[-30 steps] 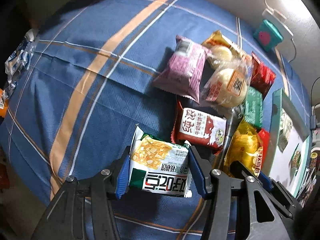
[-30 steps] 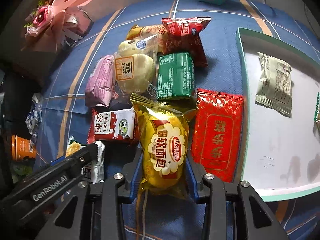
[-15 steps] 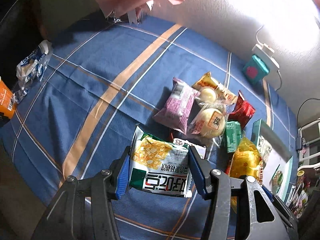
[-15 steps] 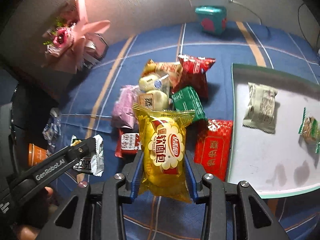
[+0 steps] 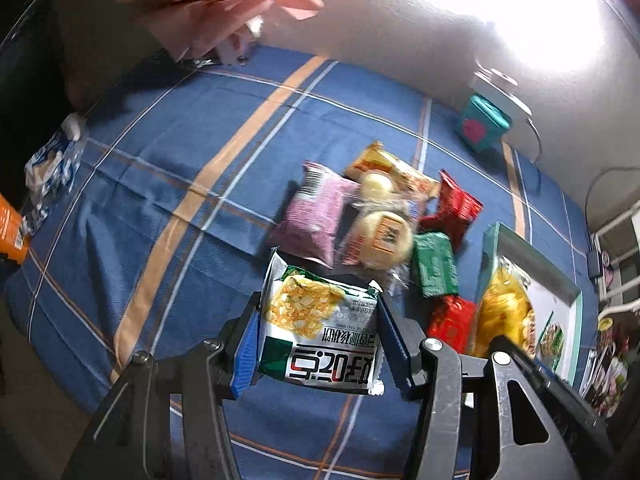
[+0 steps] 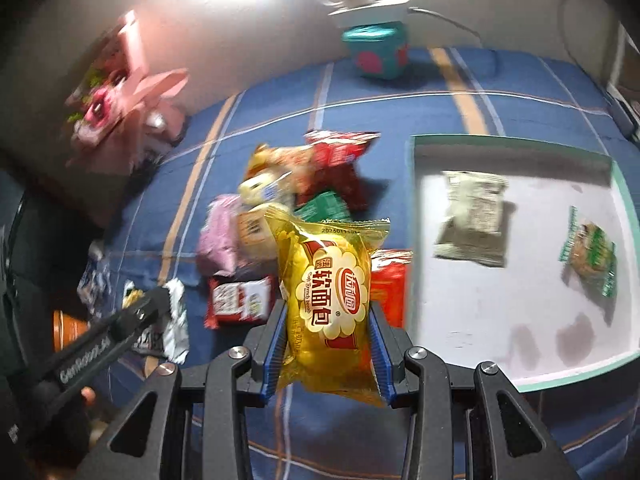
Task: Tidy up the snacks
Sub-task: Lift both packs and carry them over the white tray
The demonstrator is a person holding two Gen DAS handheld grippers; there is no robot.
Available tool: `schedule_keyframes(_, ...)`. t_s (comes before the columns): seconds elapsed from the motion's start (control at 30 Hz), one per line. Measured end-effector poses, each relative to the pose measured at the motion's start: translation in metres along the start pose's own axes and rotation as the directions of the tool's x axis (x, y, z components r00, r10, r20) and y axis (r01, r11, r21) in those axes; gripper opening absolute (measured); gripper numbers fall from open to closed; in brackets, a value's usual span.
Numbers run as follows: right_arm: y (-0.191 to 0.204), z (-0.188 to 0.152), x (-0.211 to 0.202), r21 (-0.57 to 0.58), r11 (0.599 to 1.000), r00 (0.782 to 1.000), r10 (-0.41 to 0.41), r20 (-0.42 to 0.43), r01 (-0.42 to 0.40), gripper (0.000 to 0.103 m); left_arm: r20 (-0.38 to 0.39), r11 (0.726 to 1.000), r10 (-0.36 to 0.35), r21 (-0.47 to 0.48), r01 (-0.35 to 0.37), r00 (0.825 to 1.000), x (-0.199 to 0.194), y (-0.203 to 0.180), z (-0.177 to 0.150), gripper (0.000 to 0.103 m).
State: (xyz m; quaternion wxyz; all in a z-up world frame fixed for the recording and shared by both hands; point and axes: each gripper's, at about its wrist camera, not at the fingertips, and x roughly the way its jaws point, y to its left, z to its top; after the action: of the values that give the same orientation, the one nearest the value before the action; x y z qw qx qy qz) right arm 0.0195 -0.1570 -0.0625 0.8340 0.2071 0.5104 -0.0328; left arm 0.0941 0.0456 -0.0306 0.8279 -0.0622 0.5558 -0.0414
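Right gripper clamps yellow bread packet lengthwise upright.

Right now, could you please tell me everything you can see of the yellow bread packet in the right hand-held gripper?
The yellow bread packet is a glossy, puffed plastic pouch with crimped ends, a red-and-white scalloped label in Chinese and the words "Soft French bread". It stands upright, lifted clear of the blue plaid cloth, and is clamped at its lower sides between the blue pads of the right hand-held gripper. Nothing else touches it.

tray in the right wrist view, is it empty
No, the tray already holds a pale green packet and a green-edged snack.
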Motion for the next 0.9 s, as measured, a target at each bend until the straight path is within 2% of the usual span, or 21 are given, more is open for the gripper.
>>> schedule_keyframes(0.23,-0.059,0.008,-0.015,0.141,0.985,0.994,-0.109,0.032,0.103,0.041,0.013,0.987,-0.014,0.158,0.012,1.000,-0.003,-0.059,-0.014,0.056)
schedule_keyframes(0.47,-0.121,0.011,-0.039,0.281,0.939,0.973,-0.225,0.060,0.200,0.041,-0.015,0.948,-0.085,0.306,0.086,0.996,0.002,-0.119,-0.039,0.056)
schedule_keyframes(0.63,-0.157,0.009,-0.056,0.357,0.904,0.959,-0.276,0.071,0.234,0.041,-0.028,0.918,-0.128,0.375,0.129,0.991,0.008,-0.153,-0.054,0.056)
schedule_keyframes(0.9,-0.192,0.004,-0.069,0.423,0.861,0.938,-0.341,0.067,0.282,0.041,-0.058,0.881,-0.161,0.441,0.171,0.985,0.026,-0.192,-0.069,0.056)
